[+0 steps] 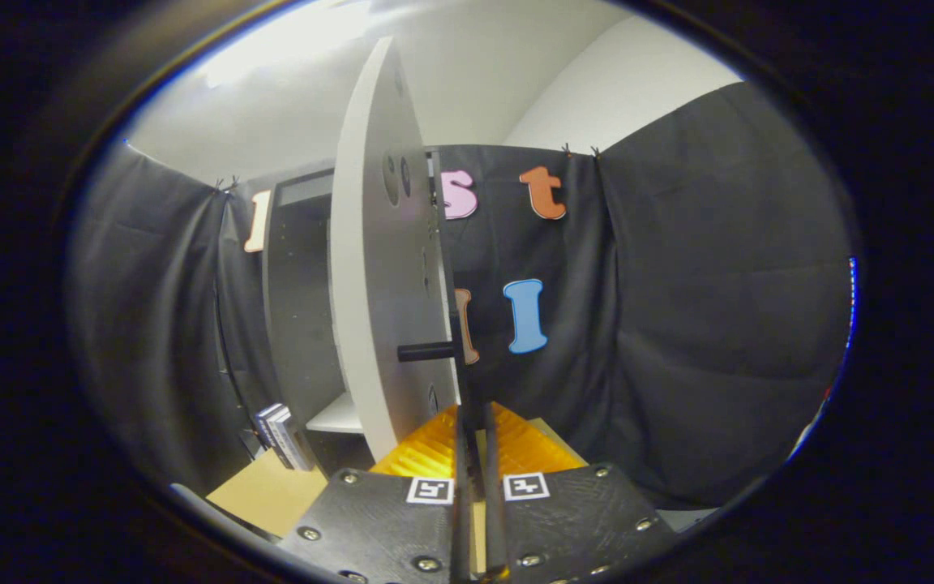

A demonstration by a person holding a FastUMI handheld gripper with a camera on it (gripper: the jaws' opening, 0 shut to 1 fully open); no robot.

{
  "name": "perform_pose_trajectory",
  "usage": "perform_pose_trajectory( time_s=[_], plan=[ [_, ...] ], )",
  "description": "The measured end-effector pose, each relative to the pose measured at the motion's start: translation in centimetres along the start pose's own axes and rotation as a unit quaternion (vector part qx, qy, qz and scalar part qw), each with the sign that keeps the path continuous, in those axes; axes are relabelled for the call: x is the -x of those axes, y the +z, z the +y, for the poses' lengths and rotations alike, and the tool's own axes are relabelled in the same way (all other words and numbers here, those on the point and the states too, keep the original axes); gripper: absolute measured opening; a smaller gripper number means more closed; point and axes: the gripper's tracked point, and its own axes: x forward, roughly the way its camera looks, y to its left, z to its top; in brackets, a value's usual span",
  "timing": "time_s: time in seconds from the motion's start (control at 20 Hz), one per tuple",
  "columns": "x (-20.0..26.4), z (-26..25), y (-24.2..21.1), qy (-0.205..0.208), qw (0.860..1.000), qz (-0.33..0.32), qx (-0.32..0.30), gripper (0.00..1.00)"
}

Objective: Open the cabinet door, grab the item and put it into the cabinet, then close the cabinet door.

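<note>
Your jaws (473, 434) are clenched together, nothing between them, right at the door's (378, 268) lower edge. The door stands open, edge-on just ahead, its handle (426, 351) poking out above your jaws. Beyond it, the cabinet (297, 300) interior. The item (282, 436) sits on the tabletop (268, 491), ahead-left of your jaws.

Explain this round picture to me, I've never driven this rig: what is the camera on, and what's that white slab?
The camera rides on a handheld gripper and looks forward along its jaws, which stand close together with a slim gap. The white slab is the cabinet door, open and seen edge-on, its dark handle sticking out. The jaws reach its lower edge; I cannot tell whether they pinch it. Behind is the cabinet with a pale shelf. Small boxes stand on the tan surface beside it.
</note>
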Motion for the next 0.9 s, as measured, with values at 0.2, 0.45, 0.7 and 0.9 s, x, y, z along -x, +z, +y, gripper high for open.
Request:
perform_pose_trajectory(
  time_s=[0.2, 0.45, 0.7, 0.9],
  plan=[
    [-0.6, -1.5, -0.1, 0.024, 1.000, 0.007, -0.008, 0.08],
    [0.4, -1.7, -0.8, 0.011, 1.000, 0.021, -0.001, 0.08],
    [3.3, -0.7, -0.4, -0.033, 0.999, 0.017, 0.017, 0.08],
    [5.9, 2.3, 0.4, -0.039, 0.999, 0.000, -0.002, 0.08]
  ],
)
